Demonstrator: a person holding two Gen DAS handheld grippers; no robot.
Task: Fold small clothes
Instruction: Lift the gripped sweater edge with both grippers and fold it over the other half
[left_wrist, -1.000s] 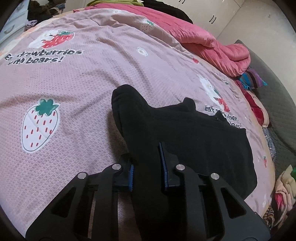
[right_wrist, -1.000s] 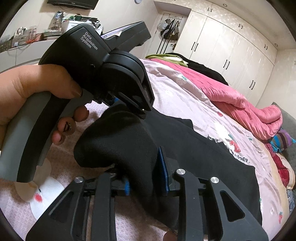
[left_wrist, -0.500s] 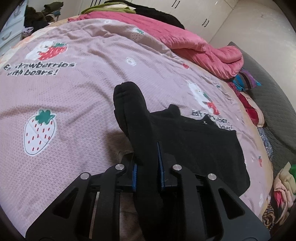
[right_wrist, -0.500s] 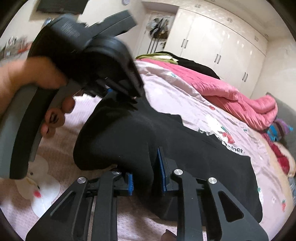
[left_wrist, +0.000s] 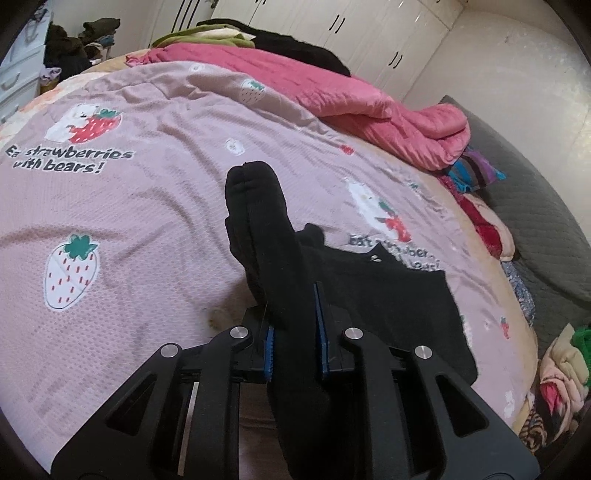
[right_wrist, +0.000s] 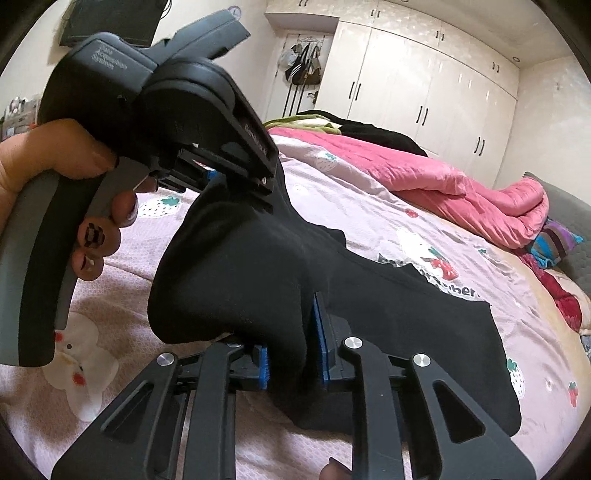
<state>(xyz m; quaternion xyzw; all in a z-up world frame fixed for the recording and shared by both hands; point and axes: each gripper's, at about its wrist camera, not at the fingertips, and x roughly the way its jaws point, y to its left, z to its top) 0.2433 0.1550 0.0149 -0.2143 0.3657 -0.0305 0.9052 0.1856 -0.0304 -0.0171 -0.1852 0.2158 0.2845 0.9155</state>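
Note:
A black garment (left_wrist: 388, 295) lies spread on the pink strawberry bedspread (left_wrist: 147, 203), its near edge lifted. My left gripper (left_wrist: 293, 306) is shut on a bunched fold of it that sticks out past the pads. In the right wrist view the same garment (right_wrist: 388, 314) hangs between both tools. My right gripper (right_wrist: 291, 332) has its jaws closing, with the blue pads pressed on the black cloth between them. The left gripper (right_wrist: 225, 181), held by a hand (right_wrist: 55, 155), pinches the cloth up and to the left of my right one.
A rolled pink quilt (left_wrist: 388, 118) lies along the bed's far side. Mixed clothes (left_wrist: 561, 369) are piled at the right edge beside a grey quilted surface (left_wrist: 535, 221). White wardrobes (right_wrist: 424, 92) stand behind the bed.
Both grippers have risen with the garment's near edge, pulling it off the bedspread. The right jaws have narrowed onto the cloth. The left gripper's hold is unchanged.

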